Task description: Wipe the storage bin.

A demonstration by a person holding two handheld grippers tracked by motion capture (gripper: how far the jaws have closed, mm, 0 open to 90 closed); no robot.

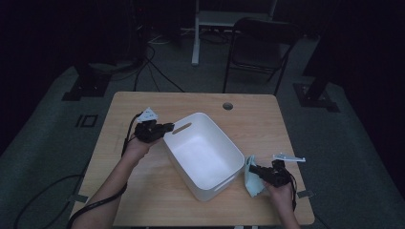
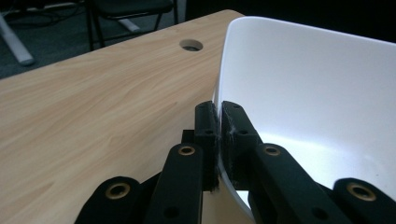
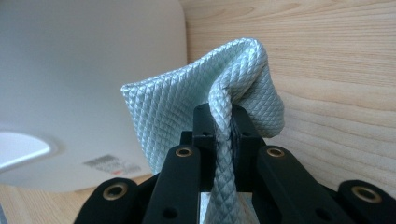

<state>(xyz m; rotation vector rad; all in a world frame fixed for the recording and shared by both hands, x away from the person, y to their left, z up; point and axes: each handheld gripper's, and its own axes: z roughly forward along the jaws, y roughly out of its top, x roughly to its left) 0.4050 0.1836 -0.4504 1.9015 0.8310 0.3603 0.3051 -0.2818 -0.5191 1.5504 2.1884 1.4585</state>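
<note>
Bin (image 1: 203, 155) is sitting near the middle of the wooden surface (image 1: 143, 191), turned at an angle to its edges, open side up, white inside and out. A slot handle is showing in its far-left wall and another in its near-right wall. A round hole (image 1: 228, 106) is lying in the surface beyond the bin, well apart from it.

Left gripper (image 1: 165, 128) is reaching in from the left at the bin's far-left corner. In the left gripper view its fingers (image 2: 205, 128) are clamping on the bin's rim (image 2: 224, 60), one finger outside the wall and one inside, pads pressing the thin white edge between them.

Cloth (image 1: 251, 176), pale green with a diamond weave, is hanging just beside the bin's near-right corner, above the surface. Right gripper (image 1: 254, 169) is holding it there. In the right gripper view the fingers (image 3: 204, 123) are pinching a gathered fold of the cloth (image 3: 187, 98), the rest puffing out above them, with the bin's outer wall and a small label (image 3: 112, 164) close behind on the left.
</note>
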